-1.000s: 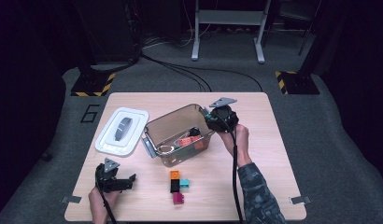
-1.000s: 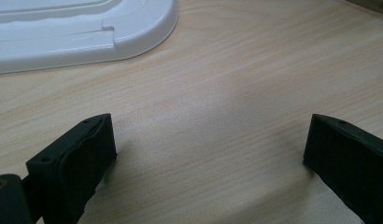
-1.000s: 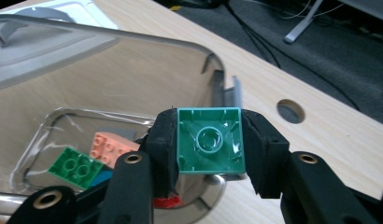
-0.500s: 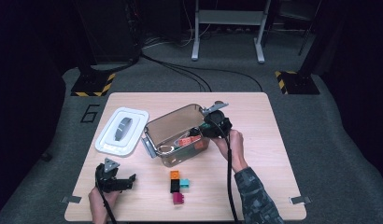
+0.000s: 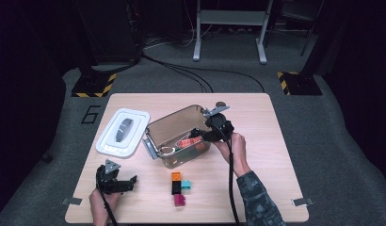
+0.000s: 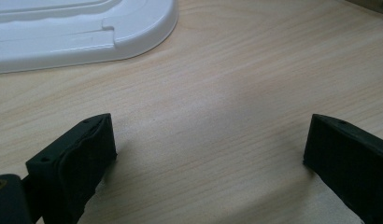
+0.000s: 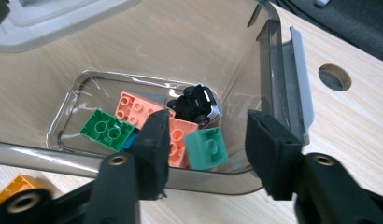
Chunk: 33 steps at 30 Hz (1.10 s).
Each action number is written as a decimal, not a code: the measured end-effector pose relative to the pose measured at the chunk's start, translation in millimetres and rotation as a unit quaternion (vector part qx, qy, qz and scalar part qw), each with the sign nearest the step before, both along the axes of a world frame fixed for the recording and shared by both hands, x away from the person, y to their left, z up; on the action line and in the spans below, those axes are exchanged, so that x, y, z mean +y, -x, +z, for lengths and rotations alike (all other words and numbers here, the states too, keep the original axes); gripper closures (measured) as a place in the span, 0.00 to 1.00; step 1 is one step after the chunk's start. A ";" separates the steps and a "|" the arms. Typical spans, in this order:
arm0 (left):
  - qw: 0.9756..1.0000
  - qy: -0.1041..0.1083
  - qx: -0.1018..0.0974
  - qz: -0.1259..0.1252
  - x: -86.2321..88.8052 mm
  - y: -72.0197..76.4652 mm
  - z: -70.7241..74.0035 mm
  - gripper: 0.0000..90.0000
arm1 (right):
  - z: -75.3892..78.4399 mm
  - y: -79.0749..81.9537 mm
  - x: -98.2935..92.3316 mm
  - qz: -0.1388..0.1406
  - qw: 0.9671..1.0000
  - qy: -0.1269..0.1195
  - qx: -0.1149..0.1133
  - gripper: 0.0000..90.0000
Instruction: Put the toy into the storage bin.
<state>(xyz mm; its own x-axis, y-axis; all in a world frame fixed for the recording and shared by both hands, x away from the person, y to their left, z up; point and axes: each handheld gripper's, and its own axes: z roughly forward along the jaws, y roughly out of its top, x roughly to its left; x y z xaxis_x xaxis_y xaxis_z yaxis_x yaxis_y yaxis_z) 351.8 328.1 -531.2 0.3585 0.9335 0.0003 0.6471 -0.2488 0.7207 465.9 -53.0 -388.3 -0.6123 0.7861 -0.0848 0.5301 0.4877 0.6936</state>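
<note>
Right gripper (image 7: 203,154) fingers just opening over bin (image 7: 269,70), teal brick (image 7: 206,148) dropped; left gripper (image 6: 208,154) fingers apart.

The pale wooden bench (image 5: 276,141) carries a white lid (image 5: 123,132) at left, a smoky clear bin (image 5: 174,129) at centre, and four toy bricks (image 5: 180,187) nearer.

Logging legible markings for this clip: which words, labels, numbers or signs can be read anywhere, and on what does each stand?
"6": a large dark numeral on the grey carpet floor, left of the light wooden table.
The yellow-and-black striped floor plates bear hazard stripes but no text.
The white plastic lid, the clear smoky plastic box and the toy bricks show no readable writing.
</note>
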 end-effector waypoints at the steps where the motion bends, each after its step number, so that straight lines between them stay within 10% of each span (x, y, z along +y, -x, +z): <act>1: 1.000 -0.001 0.003 -0.001 0.2 0.1 0.5 0.02 | 0.7 1.2 0.3 -0.002 1.000 -0.001 -0.003 0.49; 8: 1.000 0.000 0.001 0.000 0.1 0.0 0.2 0.02 | 3.8 19.1 -0.4 0.008 1.000 -0.008 -0.025 0.23; 17: 1.000 -0.001 0.003 -0.001 0.2 0.1 0.5 0.02 | -10.3 54.4 -2.7 0.044 0.998 -0.022 -0.031 0.15; 33: 1.000 -0.001 0.003 -0.001 0.2 0.1 0.5 0.02 | -68.6 97.4 21.8 0.124 0.992 -0.015 0.031 0.06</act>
<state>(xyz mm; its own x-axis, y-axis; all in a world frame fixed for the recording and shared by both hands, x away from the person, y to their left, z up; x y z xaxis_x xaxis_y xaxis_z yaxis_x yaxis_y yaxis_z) 351.7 328.3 -530.7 0.3609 0.9326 0.0002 0.6509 -0.2521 0.7161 368.5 -31.2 -456.9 -0.7910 0.6115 -0.0200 0.4382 0.5891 0.6789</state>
